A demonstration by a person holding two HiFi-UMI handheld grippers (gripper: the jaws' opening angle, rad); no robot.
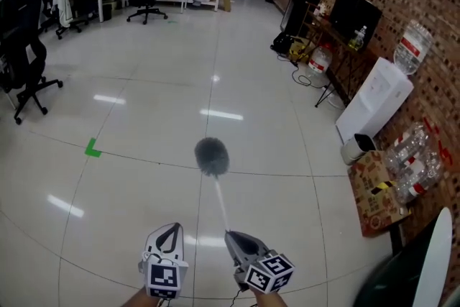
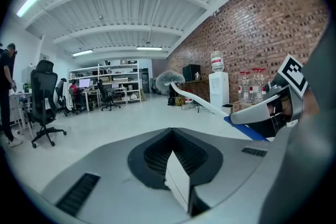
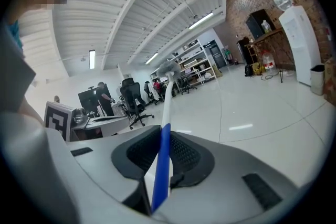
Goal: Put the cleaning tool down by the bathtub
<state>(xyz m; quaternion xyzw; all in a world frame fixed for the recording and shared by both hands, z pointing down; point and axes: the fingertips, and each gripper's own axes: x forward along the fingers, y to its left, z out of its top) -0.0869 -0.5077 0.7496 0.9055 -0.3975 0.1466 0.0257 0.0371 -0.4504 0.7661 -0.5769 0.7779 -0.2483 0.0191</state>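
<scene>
The cleaning tool is a brush with a round grey bristle head [image 1: 211,156] on a long white handle [image 1: 222,203] that turns blue at the grip end. My right gripper [image 1: 231,235] is shut on that blue end [image 3: 163,160] and holds the brush out forward above the tiled floor. In the right gripper view the handle runs up from the jaws to the bristle head [image 3: 167,68]. My left gripper [image 1: 171,228] hangs just left of it, shut with nothing in it [image 2: 176,165]. From the left gripper view, the brush [image 2: 169,78] and the right gripper [image 2: 273,107] show at the right.
A white curved rim [image 1: 433,255] rises at the bottom right corner. Along the brick wall stand a water dispenser [image 1: 377,93], a small white bin [image 1: 356,149] and a cardboard box with bottles [image 1: 381,194]. Office chairs [image 1: 25,75] stand left; green tape [image 1: 92,148] marks the floor.
</scene>
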